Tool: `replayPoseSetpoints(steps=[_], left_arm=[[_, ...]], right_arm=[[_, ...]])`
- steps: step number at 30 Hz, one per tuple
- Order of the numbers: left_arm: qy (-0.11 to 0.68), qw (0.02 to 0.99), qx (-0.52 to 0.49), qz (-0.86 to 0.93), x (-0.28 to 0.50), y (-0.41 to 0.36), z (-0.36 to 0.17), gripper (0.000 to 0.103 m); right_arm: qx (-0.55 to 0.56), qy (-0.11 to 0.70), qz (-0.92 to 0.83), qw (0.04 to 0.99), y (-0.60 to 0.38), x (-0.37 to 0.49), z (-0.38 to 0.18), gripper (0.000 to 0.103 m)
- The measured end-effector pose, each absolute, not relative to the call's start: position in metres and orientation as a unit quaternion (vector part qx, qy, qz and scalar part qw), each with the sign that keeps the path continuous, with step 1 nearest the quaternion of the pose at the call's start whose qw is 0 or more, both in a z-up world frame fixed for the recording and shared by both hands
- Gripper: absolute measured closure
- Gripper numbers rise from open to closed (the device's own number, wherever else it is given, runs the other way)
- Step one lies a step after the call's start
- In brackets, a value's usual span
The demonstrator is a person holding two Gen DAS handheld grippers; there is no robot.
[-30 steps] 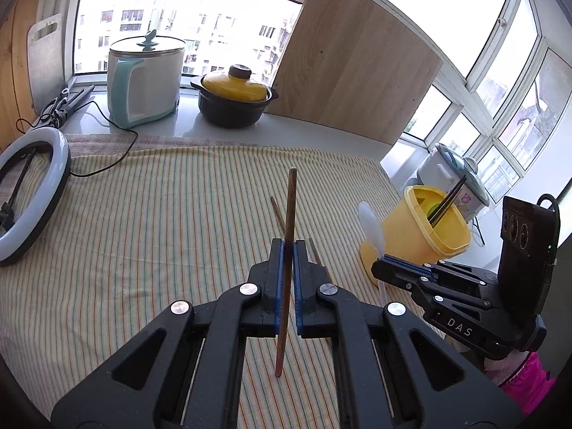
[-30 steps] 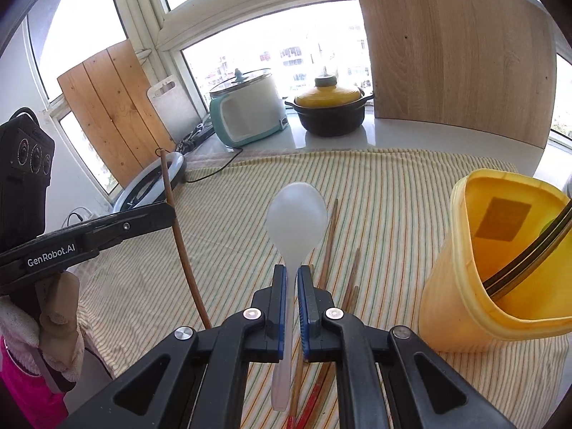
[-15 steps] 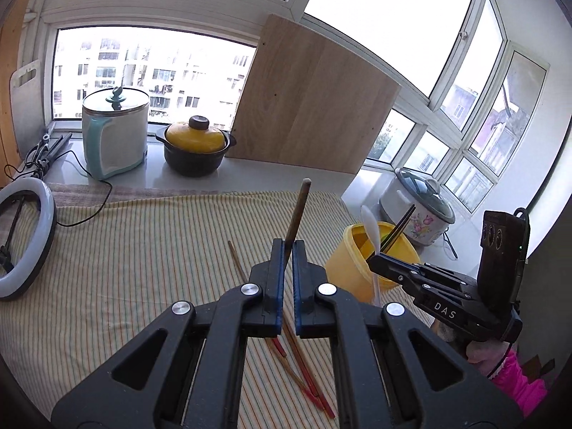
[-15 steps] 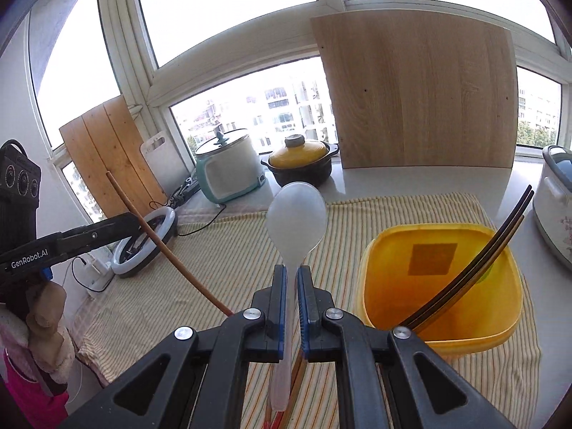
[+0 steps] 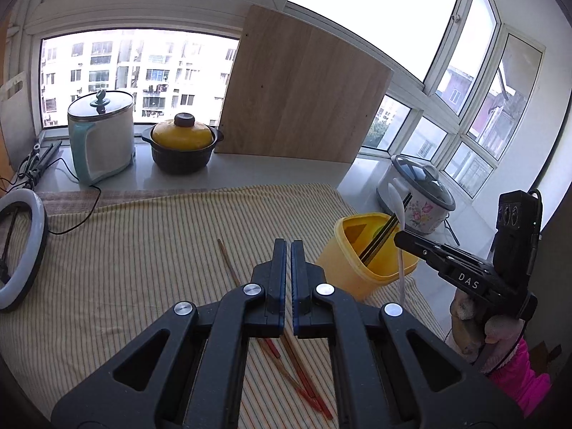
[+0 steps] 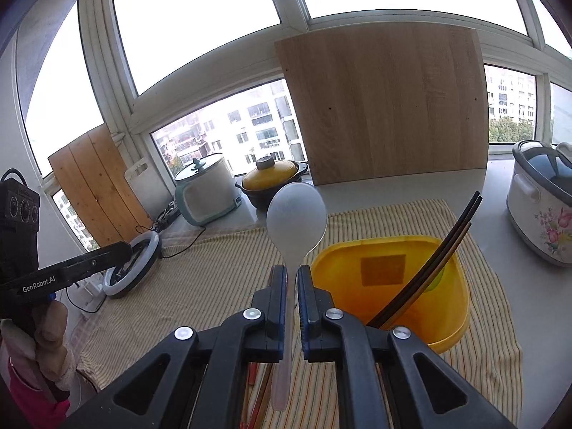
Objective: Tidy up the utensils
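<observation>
We hold our right gripper [image 6: 291, 279] clamped on the stem of a translucent white spoon [image 6: 296, 214], bowl up, above the near rim of the yellow container [image 6: 447, 336]. That container stands at the right edge of the striped cloth [image 5: 143, 250] covering the counter, with dark chopsticks [image 6: 439, 250] leaning inside it, their tips sticking out over its far right rim. Our left gripper [image 5: 288, 250] has its jaws closed together with nothing visible between them, above the middle of the cloth. Below it, loose brown and red chopsticks [image 5: 293, 364] lie on the cloth toward its near edge, left of the container and apart from it. Along the counter's back edge, under the window, stand a pale electric cooker [image 5: 102, 136], a yellow-lidded black pot [image 5: 182, 143] and a large wooden board [image 5: 304, 96] leaning upright. A flowered white cooker [image 5: 422, 200] sits at the counter's right end, and a ring light [image 5: 21, 250] rests at the cloth's left edge.
</observation>
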State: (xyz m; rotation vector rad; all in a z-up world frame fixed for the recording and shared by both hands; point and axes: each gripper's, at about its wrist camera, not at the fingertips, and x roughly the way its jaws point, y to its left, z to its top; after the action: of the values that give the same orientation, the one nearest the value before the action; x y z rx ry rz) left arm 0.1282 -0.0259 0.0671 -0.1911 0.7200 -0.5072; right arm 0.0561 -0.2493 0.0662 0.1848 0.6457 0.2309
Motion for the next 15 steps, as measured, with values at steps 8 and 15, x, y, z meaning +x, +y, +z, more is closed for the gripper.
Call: replayPoseSetpoints(steps=[8,15], left_arm=[[0.363,0.893,-0.089,-0.250,0.123,-0.031,0.055,0.103],[0.378,0.887,-0.095,-0.249,0.121,-0.031,0.042,0.103]], right_arm=[[0.086,0.286,0.068,0.952,-0.274,0.060,0.082,0.099],[0.076,0.261,0.026,0.962,-0.286,0.076,0.086,0.099]])
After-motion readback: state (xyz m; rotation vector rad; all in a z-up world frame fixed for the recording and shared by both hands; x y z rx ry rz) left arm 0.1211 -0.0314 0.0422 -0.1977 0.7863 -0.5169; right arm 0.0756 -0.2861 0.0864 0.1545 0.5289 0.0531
